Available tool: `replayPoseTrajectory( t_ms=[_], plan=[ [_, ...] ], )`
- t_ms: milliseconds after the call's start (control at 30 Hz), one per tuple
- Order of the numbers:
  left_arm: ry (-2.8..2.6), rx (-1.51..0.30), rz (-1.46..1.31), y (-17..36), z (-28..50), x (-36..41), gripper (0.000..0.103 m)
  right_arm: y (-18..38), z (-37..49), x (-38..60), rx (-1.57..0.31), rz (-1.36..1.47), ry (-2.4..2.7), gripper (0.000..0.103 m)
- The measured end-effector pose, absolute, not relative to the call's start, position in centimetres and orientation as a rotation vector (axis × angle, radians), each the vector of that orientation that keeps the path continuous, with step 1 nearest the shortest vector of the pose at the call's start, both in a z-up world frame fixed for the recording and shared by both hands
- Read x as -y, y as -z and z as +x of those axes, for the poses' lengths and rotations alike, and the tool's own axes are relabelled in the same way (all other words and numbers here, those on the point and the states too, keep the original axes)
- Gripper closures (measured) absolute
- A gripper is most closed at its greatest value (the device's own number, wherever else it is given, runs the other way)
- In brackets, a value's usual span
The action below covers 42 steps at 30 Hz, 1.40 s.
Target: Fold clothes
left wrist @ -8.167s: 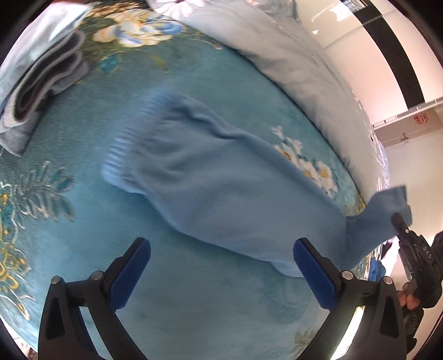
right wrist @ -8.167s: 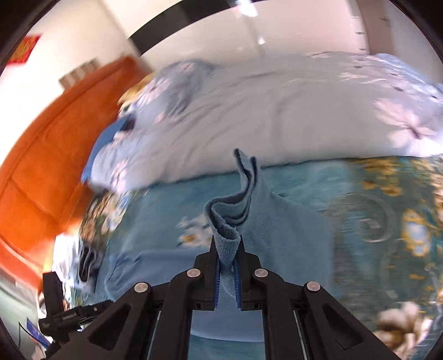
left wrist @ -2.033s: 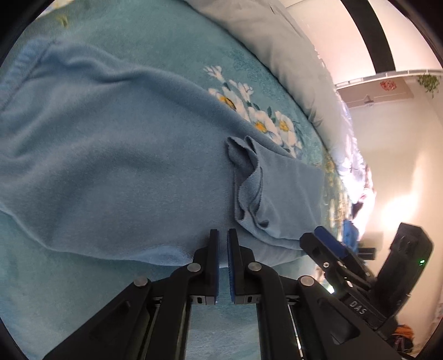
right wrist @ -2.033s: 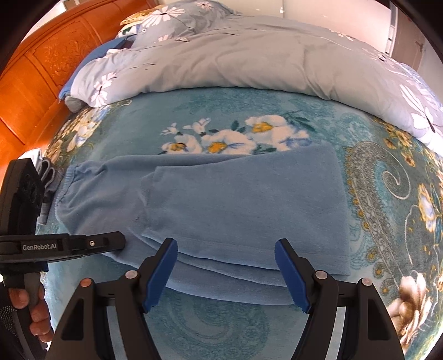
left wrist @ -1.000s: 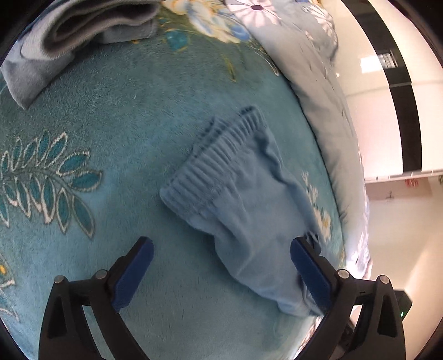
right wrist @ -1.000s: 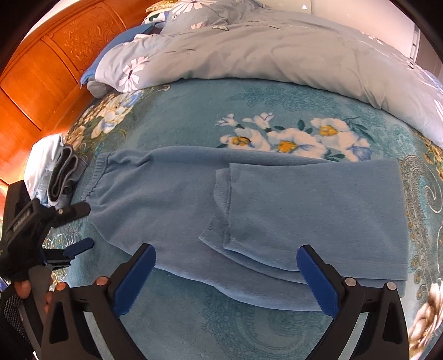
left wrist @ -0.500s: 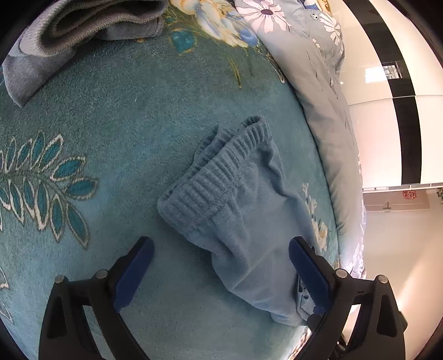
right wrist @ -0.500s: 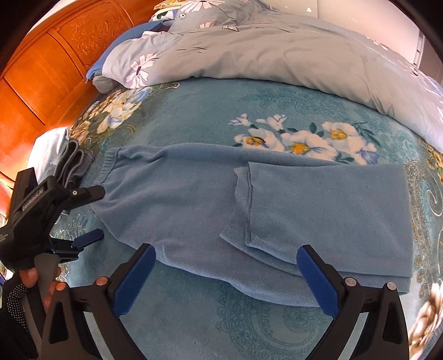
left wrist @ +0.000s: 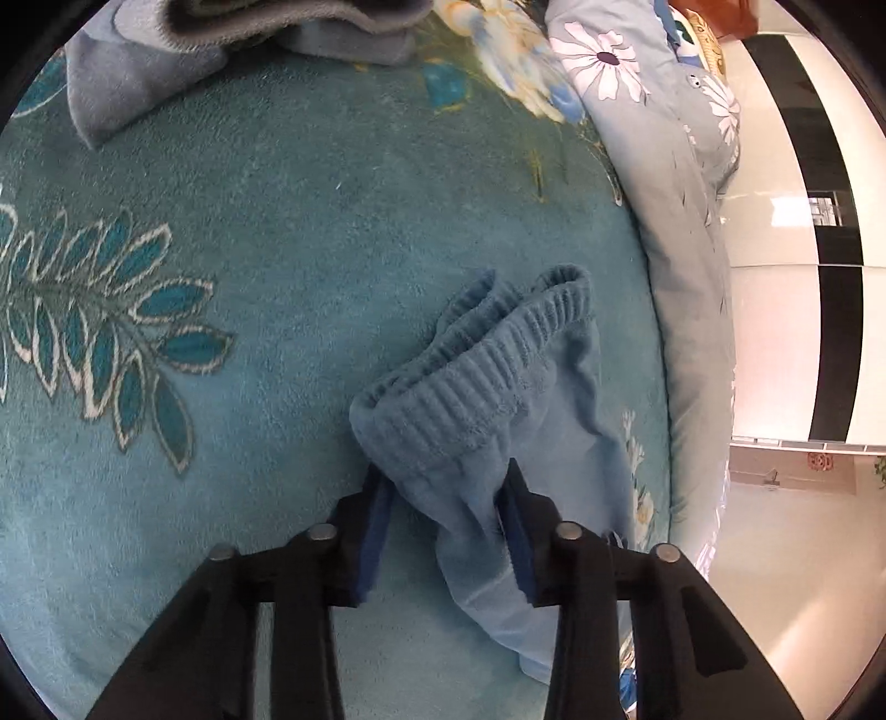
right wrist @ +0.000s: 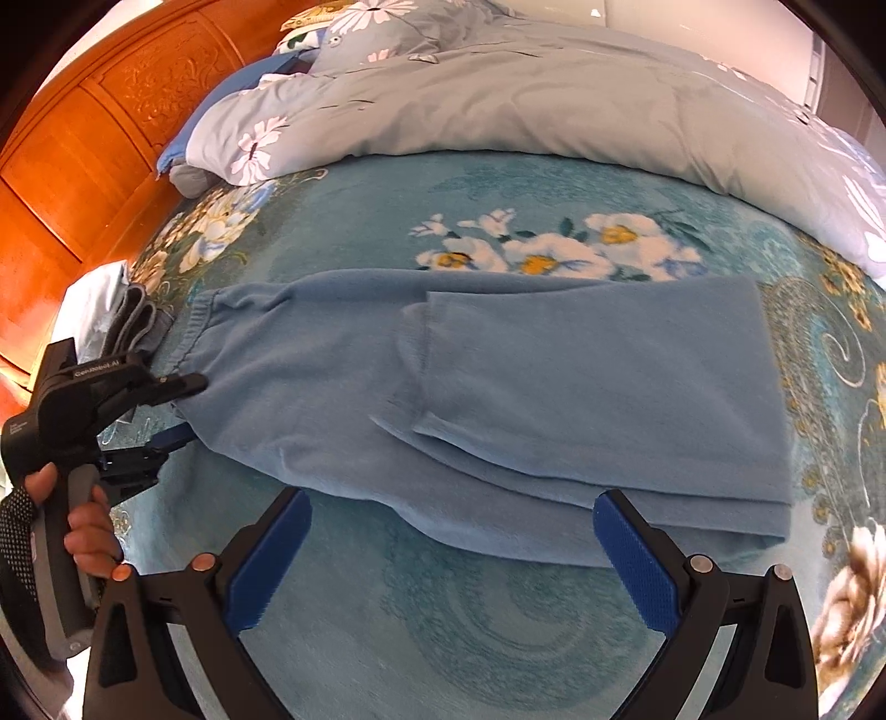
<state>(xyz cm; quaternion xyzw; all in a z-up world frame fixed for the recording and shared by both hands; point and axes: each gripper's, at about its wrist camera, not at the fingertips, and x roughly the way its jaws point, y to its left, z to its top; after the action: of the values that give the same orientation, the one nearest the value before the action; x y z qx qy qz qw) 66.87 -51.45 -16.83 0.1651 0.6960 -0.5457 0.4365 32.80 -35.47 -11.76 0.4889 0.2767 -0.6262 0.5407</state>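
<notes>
Light blue trousers (right wrist: pixel 498 387) lie flat on the teal flowered blanket (right wrist: pixel 443 637), their legs folded back over the middle. The ribbed waistband (left wrist: pixel 487 382) is at the left end. My left gripper (left wrist: pixel 446 520) has the near corner of that waistband between its blue pads; its jaws are closing and the cloth bunches between them. The right wrist view shows that left gripper (right wrist: pixel 194 407) at the waistband, with a hand (right wrist: pixel 83 531) on its handle. Over the blanket at the trousers' near edge, my right gripper (right wrist: pixel 451 504) is wide open and holds nothing.
A stack of folded grey clothes (left wrist: pixel 277 22) lies beyond the waistband, near the bed's edge. A pale flowered duvet (right wrist: pixel 498 94) is bunched along the far side. An orange wooden headboard (right wrist: pixel 83 138) stands at the back left.
The left jaws have gone from wide open to narrow around the waistband corner, which has bunched up. The left gripper moved closer to it. The right gripper has stayed open.
</notes>
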Motion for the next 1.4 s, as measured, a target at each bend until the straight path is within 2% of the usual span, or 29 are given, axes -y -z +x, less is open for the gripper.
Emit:
replayPoseTrajectory(
  t_ms=[100, 367, 600, 800, 1033, 1267, 1400],
  plan=[
    [1.389, -1.672, 0.437, 15.7, 66.8, 51.7, 0.092, 11.6, 31.8, 34.7, -0.649, 1.169, 1.502, 0.0],
    [1.627, -1.184, 0.682, 7.8, 59.8, 49.9, 0.095, 11.0, 28.9, 32.6, -0.622, 1.181, 1.525, 0.0],
    [1.849, -0.938, 0.778, 4.0, 45.8, 46.7, 0.095, 10.3, 25.4, 30.3, -0.592, 1.192, 1.554, 0.0],
    [2.032, -0.848, 0.861, 1.5, 35.7, 42.6, 0.095, 9.8, 21.2, 27.6, -0.569, 1.204, 1.6, 0.0],
    [2.08, -0.848, 1.051, 5.5, 27.3, 39.0, 0.095, 9.7, 16.3, 25.3, -0.56, 1.234, 1.635, 0.0],
    [2.026, -0.83, 1.222, 9.5, 23.3, 37.0, 0.094, 10.5, 12.9, 24.1, -0.563, 1.272, 1.639, 0.0],
    [1.994, -0.83, 1.259, 9.9, 23.5, 36.5, 0.093, 10.6, 11.7, 23.9, -0.562, 1.279, 1.638, 0.0]
  ],
)
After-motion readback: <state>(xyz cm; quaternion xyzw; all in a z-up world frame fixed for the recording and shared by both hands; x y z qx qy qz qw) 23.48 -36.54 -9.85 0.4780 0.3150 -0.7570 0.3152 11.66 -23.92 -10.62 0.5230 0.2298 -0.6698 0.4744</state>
